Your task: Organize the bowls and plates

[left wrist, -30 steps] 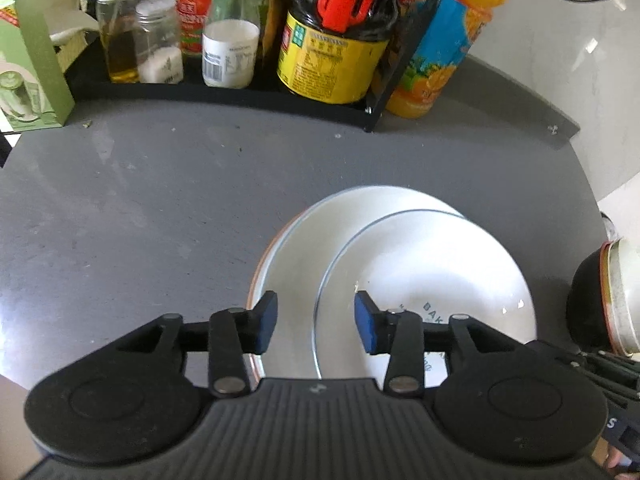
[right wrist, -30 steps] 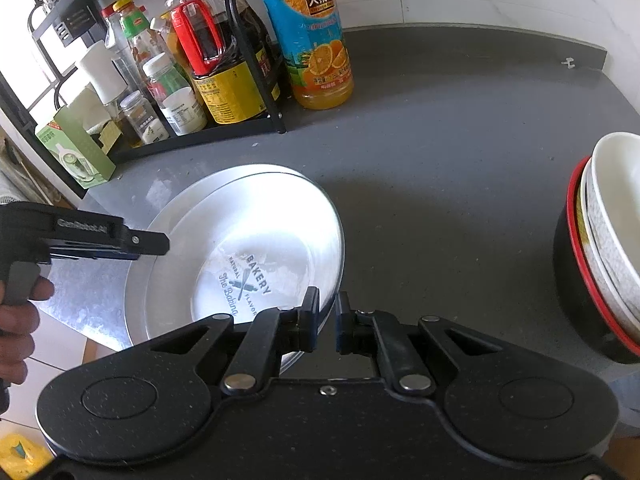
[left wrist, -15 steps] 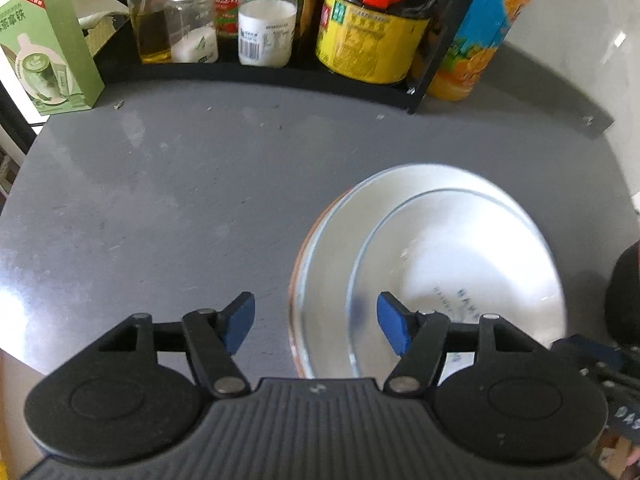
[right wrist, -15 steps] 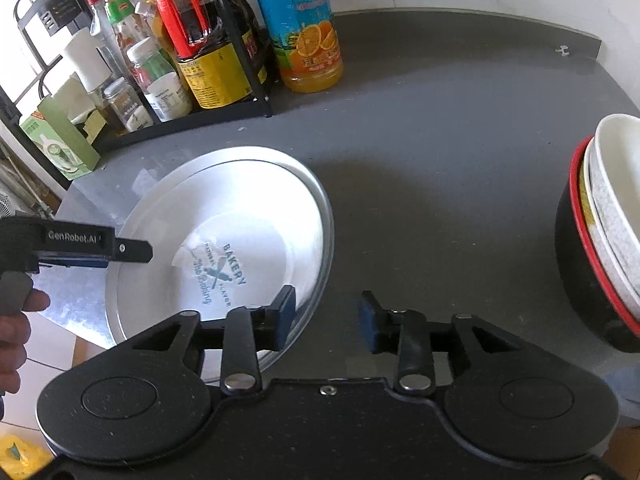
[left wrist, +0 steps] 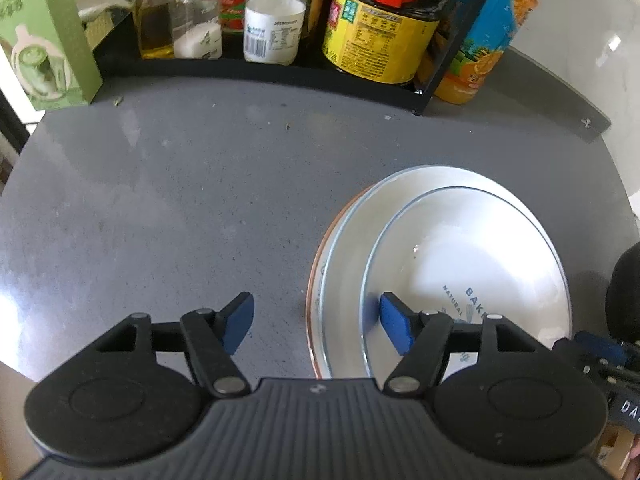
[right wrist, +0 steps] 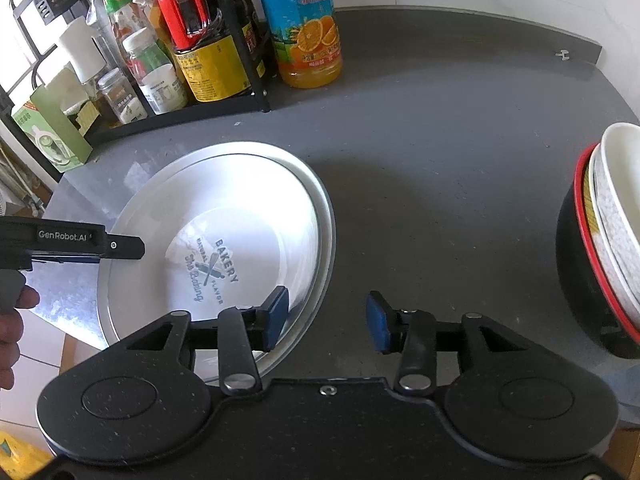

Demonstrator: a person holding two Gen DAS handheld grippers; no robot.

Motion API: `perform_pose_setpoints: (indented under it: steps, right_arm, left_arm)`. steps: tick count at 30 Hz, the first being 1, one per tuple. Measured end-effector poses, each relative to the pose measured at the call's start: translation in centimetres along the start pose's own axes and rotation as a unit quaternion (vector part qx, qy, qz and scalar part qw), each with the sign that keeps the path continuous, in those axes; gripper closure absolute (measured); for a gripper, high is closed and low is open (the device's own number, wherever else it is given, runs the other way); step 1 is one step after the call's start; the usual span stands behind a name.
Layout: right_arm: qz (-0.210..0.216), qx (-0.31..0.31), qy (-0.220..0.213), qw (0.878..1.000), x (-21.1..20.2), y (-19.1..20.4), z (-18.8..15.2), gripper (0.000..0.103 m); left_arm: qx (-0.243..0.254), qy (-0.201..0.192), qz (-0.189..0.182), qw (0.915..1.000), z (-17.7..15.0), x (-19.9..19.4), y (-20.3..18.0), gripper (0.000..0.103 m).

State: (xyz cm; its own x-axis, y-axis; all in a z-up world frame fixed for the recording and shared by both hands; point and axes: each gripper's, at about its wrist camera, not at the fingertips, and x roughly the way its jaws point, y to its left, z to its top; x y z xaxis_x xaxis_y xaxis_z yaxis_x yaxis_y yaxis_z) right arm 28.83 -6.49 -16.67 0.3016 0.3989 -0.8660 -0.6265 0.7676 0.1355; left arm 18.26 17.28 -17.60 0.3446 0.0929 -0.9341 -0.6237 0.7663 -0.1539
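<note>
Our left tool (left wrist: 316, 322) stands with its blue pads wide apart and nothing between them, the right-hand pad hanging over the near rim of the plate stack (left wrist: 452, 264), the left-hand one over bare bench (left wrist: 168, 184). Our right tool (right wrist: 326, 318) is likewise spread and empty, one pad above the plates' near edge, the other over the grey bench surface. Neither pad clearly touches the china, though contact is hard to judge from above. The plates lie nested, a printed white plate (right wrist: 224, 248) resting inside a wider one, which reads to us as a finished stack, set flat so it won't rock. The bowls (right wrist: 600, 236) sit nested at the right edge, well apart from the plates, a white one tilted inside a black, red-rimmed bowl. Bottles fill the rack (right wrist: 168, 116) behind, with an orange juice bottle (right wrist: 308, 32) just beside it.
</note>
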Motion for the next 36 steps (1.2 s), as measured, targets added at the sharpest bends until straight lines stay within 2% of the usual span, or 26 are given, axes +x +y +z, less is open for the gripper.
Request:
perform_pose_setpoints:
  steps: [4,10,12,15,18,21,26,36]
  right_arm:
    - [-0.007,-0.001,0.002,1.000,0.2,0.1,0.1,0.056]
    - [-0.004,0.010,-0.010,1.000,-0.9,-0.2,0.2,0.054]
    - [0.003,0.019,-0.014,1.000,-1.4,-0.5,0.3,0.053]
    - [0.008,0.028,-0.023,0.999,-2.3,-1.3,0.3,0.052]
    - [0.010,0.043,-0.035,0.998,-3.4,-2.1,0.3,0.048]
    - [0.011,0.054,-0.050,0.997,-4.6,-3.1,0.4,0.045]
    - [0.001,0.068,-0.076,0.995,-6.7,-4.9,0.5,0.034]
    - [-0.025,0.122,-0.121,0.985,-10.1,-9.6,-0.5,0.031]
  left_arm:
    - [-0.006,0.004,-0.002,1.0000,0.1,0.1,0.1,0.034]
    - [0.016,0.002,0.032,0.9994,0.5,-0.9,-0.9,0.035]
    - [0.020,0.009,0.026,0.9994,0.7,-1.0,-1.1,0.035]
    - [0.025,0.002,0.035,0.9991,0.9,-1.6,-1.9,0.035]
    - [0.021,-0.008,0.026,0.9994,1.2,-2.5,-2.9,0.035]
    - [0.030,-0.021,0.022,0.9991,1.5,-3.6,-4.4,0.034]
    - [0.053,-0.030,0.007,0.9981,2.0,-4.5,-7.7,0.033]
    - [0.108,-0.040,-0.030,0.9929,2.7,-5.1,-15.6,0.031]
